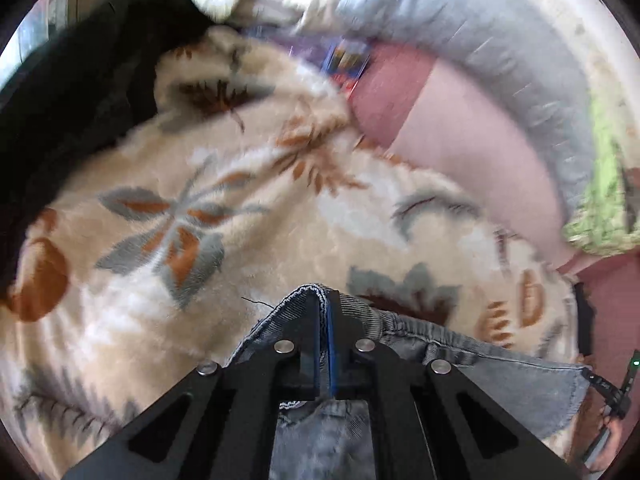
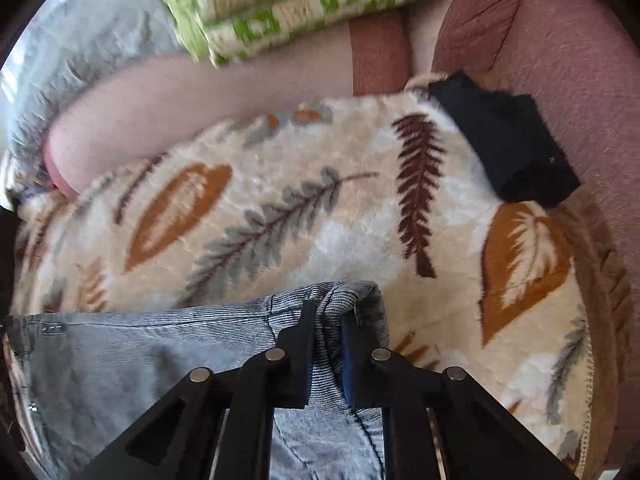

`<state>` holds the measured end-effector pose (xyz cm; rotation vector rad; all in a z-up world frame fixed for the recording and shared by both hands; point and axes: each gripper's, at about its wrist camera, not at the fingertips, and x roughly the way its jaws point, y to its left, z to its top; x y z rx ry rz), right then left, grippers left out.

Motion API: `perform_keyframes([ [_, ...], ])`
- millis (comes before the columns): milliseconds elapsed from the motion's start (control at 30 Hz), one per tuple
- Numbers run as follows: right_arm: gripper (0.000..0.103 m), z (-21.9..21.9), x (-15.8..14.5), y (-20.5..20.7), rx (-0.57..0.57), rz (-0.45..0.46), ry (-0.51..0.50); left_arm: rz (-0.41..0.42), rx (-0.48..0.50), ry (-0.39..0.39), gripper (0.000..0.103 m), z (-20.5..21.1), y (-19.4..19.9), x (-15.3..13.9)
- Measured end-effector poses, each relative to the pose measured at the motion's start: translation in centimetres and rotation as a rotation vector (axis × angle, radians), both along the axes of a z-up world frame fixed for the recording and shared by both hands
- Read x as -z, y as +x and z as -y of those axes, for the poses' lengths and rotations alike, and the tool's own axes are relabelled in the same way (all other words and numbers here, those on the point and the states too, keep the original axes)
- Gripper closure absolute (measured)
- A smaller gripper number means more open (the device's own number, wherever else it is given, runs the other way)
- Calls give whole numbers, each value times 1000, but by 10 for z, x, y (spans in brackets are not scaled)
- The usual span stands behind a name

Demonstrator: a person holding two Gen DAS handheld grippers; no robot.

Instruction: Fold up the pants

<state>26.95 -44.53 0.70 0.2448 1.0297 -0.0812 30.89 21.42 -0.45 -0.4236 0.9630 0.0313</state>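
Note:
Light grey-blue denim pants [image 1: 500, 372] lie over a cream fleece blanket [image 1: 248, 184] with a leaf print. My left gripper [image 1: 325, 300] is shut on an edge of the pants, a thin fold of denim pinched between its pads. In the right wrist view the same pants [image 2: 132, 352] spread to the left, and my right gripper [image 2: 328, 312] is shut on a thicker bunch of their ribbed denim edge. Both held edges are raised a little off the blanket [image 2: 280, 200].
A pink sofa [image 2: 560, 60] lies under the blanket. A black garment [image 1: 72, 92] sits at the far left, another black folded cloth [image 2: 508, 144] at the right. A grey cushion [image 1: 480, 40] and a green-and-cream textile [image 2: 288, 4] lie at the back.

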Motion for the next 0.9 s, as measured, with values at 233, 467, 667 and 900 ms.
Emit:
perform_keyframes([
  [233, 91, 23, -51, -106, 1, 173, 83, 215, 38, -37, 101, -4, -127, -75],
  [467, 88, 37, -2, -256, -113, 194, 185, 175, 117, -94, 97, -27, -260, -38],
  [667, 44, 41, 71, -320, -117, -26, 231, -63, -10, 108, 93, -61, -292, 9],
  [900, 33, 60, 32, -290, 35, 63, 338, 125, 100, 131, 44, 0, -279, -44],
])
